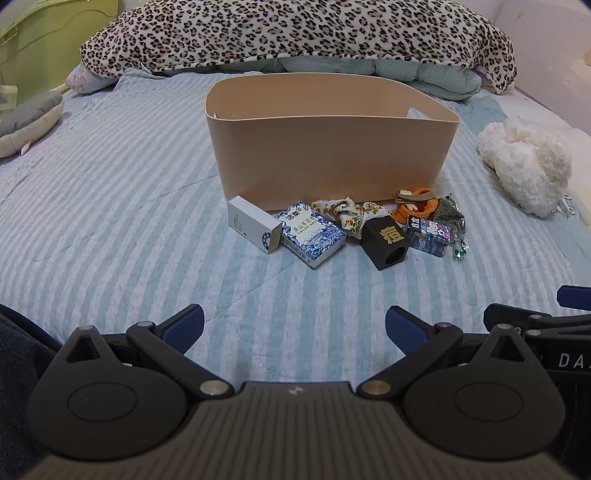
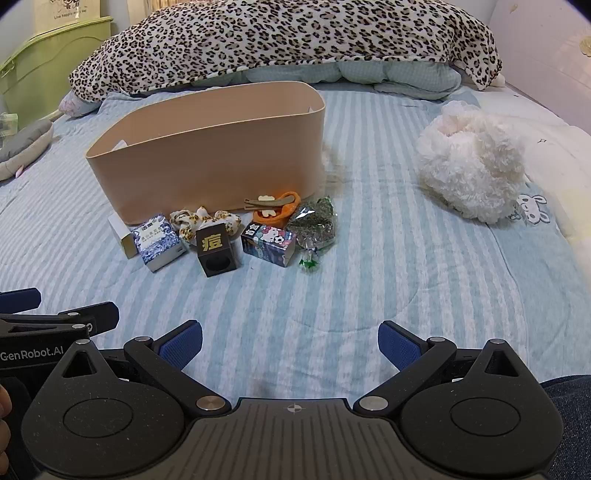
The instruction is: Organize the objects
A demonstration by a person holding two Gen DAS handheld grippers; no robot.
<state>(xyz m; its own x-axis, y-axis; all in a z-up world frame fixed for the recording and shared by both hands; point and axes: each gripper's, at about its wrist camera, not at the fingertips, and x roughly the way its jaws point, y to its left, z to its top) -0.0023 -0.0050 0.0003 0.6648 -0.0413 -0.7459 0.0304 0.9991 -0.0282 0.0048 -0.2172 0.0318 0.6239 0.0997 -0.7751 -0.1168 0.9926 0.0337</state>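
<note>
A tan bin stands on the striped bed. In front of it lies a row of small items: a white box, a blue-patterned box, a floral scrunchie, a black cube with a gold character, a cartoon box, an orange item with a hair clip, and a clear packet of dark bits. My left gripper and right gripper are open, empty, well short of the row.
A leopard-print blanket lies behind the bin. A white fluffy toy sits to the right. A grey cushion lies at the left, with a green cabinet behind it.
</note>
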